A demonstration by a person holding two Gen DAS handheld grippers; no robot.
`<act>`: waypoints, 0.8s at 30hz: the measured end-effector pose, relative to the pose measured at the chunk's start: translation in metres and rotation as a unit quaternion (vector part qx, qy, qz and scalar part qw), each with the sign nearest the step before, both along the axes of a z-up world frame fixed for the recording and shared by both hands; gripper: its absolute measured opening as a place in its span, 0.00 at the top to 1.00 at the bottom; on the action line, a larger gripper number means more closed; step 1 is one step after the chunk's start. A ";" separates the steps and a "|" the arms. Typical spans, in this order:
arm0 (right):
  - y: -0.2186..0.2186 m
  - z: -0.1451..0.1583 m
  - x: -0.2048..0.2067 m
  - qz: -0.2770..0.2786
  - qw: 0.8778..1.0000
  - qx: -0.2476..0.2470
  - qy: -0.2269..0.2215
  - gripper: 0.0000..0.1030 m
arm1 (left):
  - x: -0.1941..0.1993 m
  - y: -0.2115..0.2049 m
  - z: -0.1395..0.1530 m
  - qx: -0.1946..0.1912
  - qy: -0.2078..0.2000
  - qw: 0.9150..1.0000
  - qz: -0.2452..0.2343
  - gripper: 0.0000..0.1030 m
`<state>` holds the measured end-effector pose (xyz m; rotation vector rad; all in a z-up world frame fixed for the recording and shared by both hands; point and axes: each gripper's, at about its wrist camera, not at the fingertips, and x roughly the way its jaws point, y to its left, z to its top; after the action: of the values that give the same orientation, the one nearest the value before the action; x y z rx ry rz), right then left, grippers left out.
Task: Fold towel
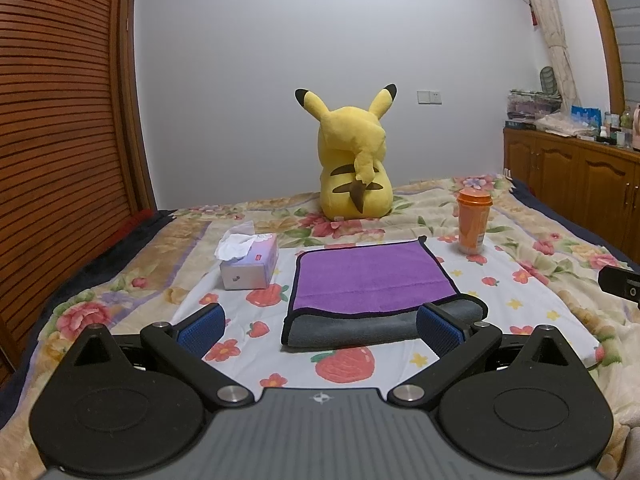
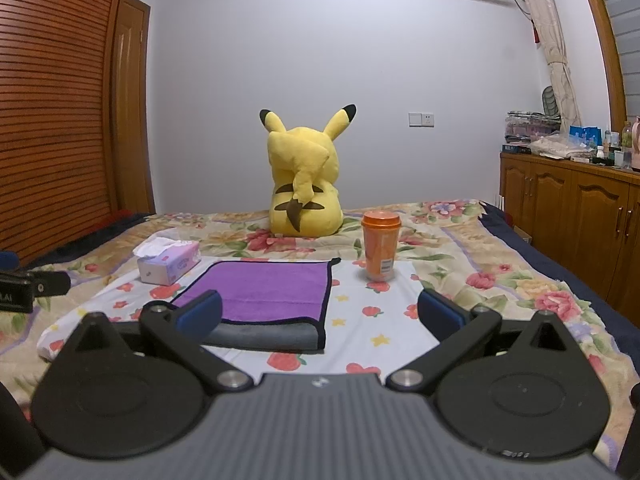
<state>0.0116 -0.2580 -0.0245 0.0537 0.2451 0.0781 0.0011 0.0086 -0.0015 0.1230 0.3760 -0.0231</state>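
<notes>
The towel (image 1: 372, 276) is seen folded once on the white cloth (image 1: 520, 300) near the bed's (image 1: 120, 272) near edge, purple over grey. Both claws, left claw (image 1: 320, 326) and right claw (image 2: 320, 314), are held spread, empty. For a neat second fold, edges should be matched. Only the right view shows the towel's right edge unobstructed.

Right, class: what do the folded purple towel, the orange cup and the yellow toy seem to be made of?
Folded purple towel with grey underside: soft microfibre-like cloth, judging by its matte nap and stitched dark edging.
Orange lidded cup: probably plastic, smooth with a slight sheen and a printed label.
Yellow plush toy: fuzzy fabric, likely stuffed, with soft rounded seams.
</notes>
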 end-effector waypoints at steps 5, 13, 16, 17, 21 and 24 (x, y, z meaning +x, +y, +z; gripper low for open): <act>-0.001 -0.001 0.001 0.001 1.000 0.000 0.002 0.00 | 0.001 0.004 0.002 0.001 0.002 1.000 -0.001 0.00; 0.000 -0.002 0.001 0.000 1.000 -0.004 0.003 0.00 | 0.001 0.000 -0.001 0.001 0.002 1.000 0.000 0.00; 0.001 -0.003 0.003 0.001 1.000 -0.004 0.005 0.00 | 0.002 -0.002 -0.002 0.002 0.003 1.000 0.000 0.00; 0.001 -0.004 0.003 0.001 1.000 -0.004 0.006 0.00 | 0.002 -0.003 -0.003 0.001 0.003 1.000 0.000 0.00; 0.005 -0.006 0.006 0.005 1.000 -0.010 0.009 0.00 | 0.004 -0.006 -0.006 -0.001 0.009 1.000 0.000 0.00; 0.007 -0.008 0.011 0.005 1.000 -0.017 0.013 0.00 | 0.011 -0.008 -0.011 -0.003 0.022 1.000 -0.007 0.00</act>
<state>0.0224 -0.2513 -0.0326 0.0192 0.2722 0.0836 0.0124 0.0009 -0.0123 0.1200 0.4190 -0.0406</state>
